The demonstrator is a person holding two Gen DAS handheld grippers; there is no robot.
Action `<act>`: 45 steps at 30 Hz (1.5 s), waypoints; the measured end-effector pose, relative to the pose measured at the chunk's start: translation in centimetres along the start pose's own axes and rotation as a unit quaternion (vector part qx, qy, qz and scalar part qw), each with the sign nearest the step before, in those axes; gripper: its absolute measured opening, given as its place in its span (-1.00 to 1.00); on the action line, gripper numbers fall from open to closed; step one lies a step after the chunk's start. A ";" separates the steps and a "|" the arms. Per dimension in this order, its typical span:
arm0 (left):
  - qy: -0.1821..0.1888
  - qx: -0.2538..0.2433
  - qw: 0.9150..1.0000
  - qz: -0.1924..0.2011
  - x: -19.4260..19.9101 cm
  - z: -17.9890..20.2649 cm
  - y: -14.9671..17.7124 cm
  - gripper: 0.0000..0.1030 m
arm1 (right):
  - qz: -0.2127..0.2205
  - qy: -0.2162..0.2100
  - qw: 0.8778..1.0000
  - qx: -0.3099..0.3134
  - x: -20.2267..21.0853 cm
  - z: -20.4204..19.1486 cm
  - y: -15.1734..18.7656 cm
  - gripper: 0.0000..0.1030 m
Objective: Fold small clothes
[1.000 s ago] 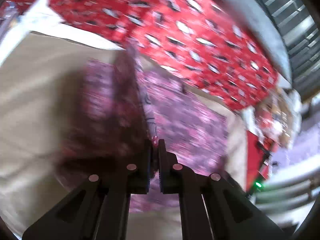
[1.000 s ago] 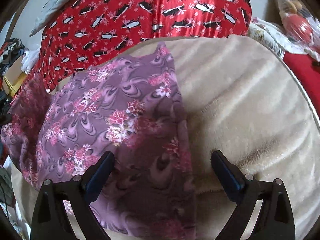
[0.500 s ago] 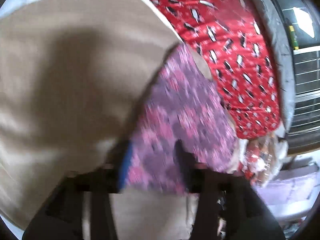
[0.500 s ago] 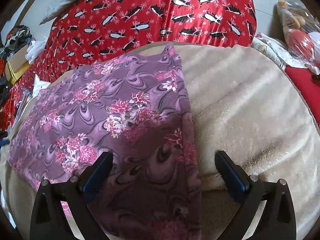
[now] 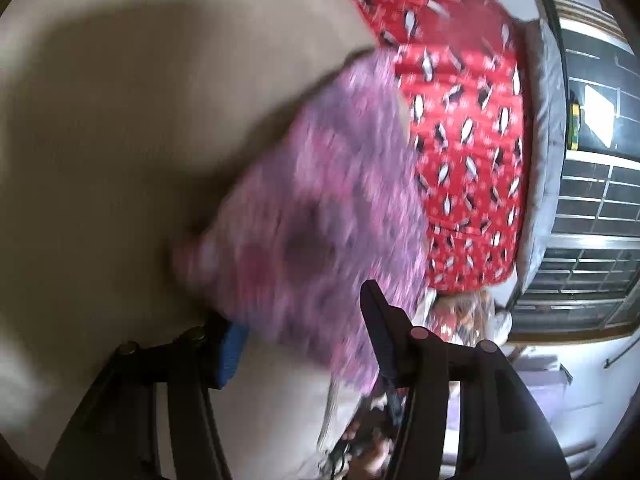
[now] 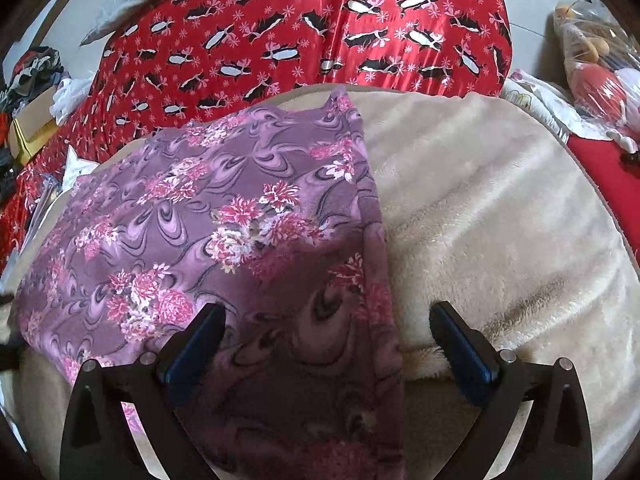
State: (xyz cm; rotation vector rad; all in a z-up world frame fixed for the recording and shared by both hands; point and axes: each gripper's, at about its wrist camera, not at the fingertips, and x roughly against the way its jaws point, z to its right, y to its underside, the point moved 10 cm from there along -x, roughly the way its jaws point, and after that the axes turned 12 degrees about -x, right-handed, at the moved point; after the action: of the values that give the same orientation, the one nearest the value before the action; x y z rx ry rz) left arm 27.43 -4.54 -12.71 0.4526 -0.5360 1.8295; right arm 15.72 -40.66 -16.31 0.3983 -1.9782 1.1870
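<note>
A purple garment with pink flowers lies folded flat on a beige fleece blanket. My right gripper stands open low over the garment's near right edge, nothing pinched between its blue pads. In the blurred left wrist view the same garment spreads ahead of my left gripper. Its jaws are apart and the cloth's near edge lies loose between and under them, with neither pad pressing on it.
A red quilt with black-and-white print lies beyond the blanket. A plastic bag of toys sits at the far right, clutter at the far left. A barred window shows past the red quilt.
My left gripper, shut on a lifted flap of the garment, has swung down and opened, letting go. The flap now lies flat on the garment. The right gripper has stayed open in place.
</note>
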 end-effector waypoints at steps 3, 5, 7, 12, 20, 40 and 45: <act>0.007 -0.013 1.000 0.010 0.3 0.9 -2.3 0.02 | 0.000 -0.001 1.000 0.000 0.0 0.1 0.0 0.99; 0.003 -0.025 1.000 -0.003 -0.1 1.1 -3.6 0.02 | 0.000 -0.001 1.000 0.000 0.0 0.0 0.0 0.99; 0.009 -0.039 0.999 -0.035 -1.0 1.3 -4.3 0.03 | 0.001 -0.002 1.000 0.000 0.0 0.0 0.0 0.99; -0.017 -0.109 0.990 -0.090 -2.4 2.3 -5.2 0.03 | 0.001 -0.003 1.000 0.000 0.1 0.1 0.0 0.99; 0.005 -0.090 0.996 0.007 2.1 0.8 -7.6 0.08 | 0.002 -0.006 1.000 -0.001 0.1 0.0 0.0 0.99; -0.092 -0.223 0.966 -0.095 -6.1 6.2 -4.8 -0.72 | 0.002 -0.008 1.000 -0.002 0.1 0.2 -0.1 0.99; -0.081 -0.254 0.961 -0.071 -4.7 10.7 -3.8 -0.74 | 0.001 -0.008 1.000 -0.003 0.1 0.2 -0.1 0.99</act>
State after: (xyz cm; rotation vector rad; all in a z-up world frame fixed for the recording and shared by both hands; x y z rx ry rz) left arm 32.94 -13.22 -5.99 0.2788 -1.0262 1.4526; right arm 15.64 -40.85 -16.23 0.4041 -1.9966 1.1838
